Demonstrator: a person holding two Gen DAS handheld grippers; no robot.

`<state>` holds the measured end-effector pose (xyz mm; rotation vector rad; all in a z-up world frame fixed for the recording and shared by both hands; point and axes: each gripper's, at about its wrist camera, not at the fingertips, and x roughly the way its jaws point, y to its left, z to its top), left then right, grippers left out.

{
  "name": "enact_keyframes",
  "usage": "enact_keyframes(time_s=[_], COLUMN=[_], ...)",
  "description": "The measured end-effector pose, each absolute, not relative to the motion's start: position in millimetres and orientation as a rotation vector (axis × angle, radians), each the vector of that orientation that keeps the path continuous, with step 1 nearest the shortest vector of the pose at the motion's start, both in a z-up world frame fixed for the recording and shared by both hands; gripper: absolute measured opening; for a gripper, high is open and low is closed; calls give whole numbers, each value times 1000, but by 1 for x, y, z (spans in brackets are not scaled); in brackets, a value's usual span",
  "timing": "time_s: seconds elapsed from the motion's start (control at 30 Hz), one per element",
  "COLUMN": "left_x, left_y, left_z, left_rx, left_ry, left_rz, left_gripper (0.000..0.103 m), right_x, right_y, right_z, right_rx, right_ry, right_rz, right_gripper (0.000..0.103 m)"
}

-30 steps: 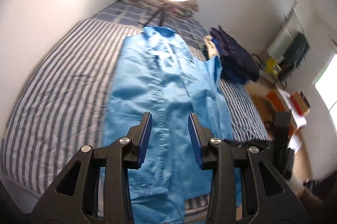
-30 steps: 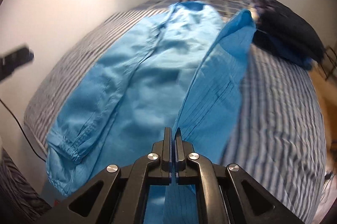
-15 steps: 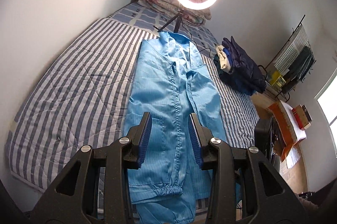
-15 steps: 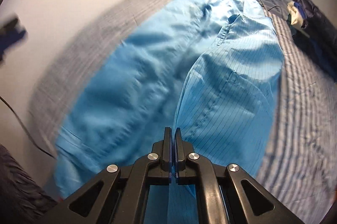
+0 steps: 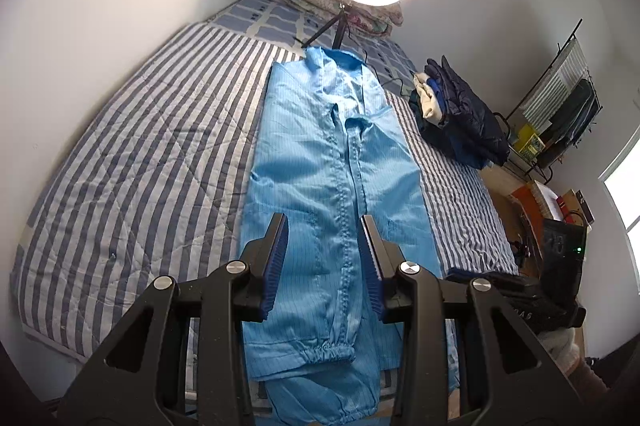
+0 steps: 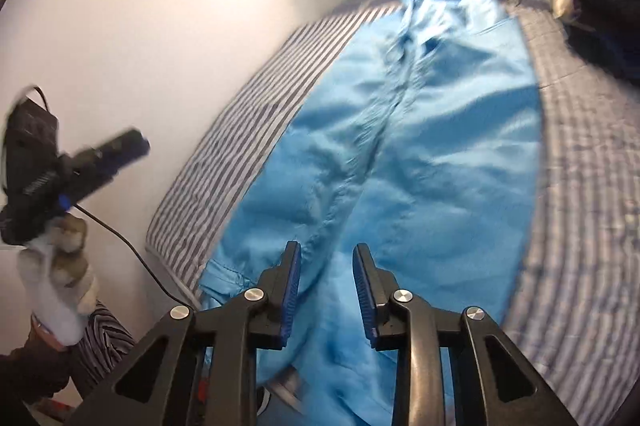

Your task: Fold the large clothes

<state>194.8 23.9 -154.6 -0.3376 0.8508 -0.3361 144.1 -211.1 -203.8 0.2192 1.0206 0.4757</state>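
Right side of the blue garment (image 5: 332, 185) now folded in

The right gripper (image 6: 326, 286) jaws are opening, cloth released; the left gripper (image 5: 324, 262) jaws stand apart, empty; the garment lies lengthwise on the striped bed (image 5: 132, 161), ready for the next fold.

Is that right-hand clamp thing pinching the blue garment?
Apart. In the right wrist view the right gripper has its jaws opening, nothing pinched between them; the blue garment lies flat beyond.

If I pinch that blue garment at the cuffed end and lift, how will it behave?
Probably floppy: the blue garment lies flat and creased on the striped bedcover, so it should drape and trail. Its thin smooth fabric looks light, perhaps slippery. The gathered cuff likely gives the surest pinch.
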Motion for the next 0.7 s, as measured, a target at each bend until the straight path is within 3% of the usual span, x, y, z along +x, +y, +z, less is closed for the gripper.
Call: enact_keyframes(time_s=[0.37,0.7], left_x=[195,192], left_y=[-7,-46], left_z=[-171,-197], left_rx=[-298,-287], left_ry=[914,1000], left_rz=[-390,-479], left_gripper=[36,36], right_x=[101,147], right_y=[-197,-245], right_z=[-280,-209], right_rx=[-94,97], right_ry=[1304,1029], right_rz=[443,436], right_gripper=[26,26])
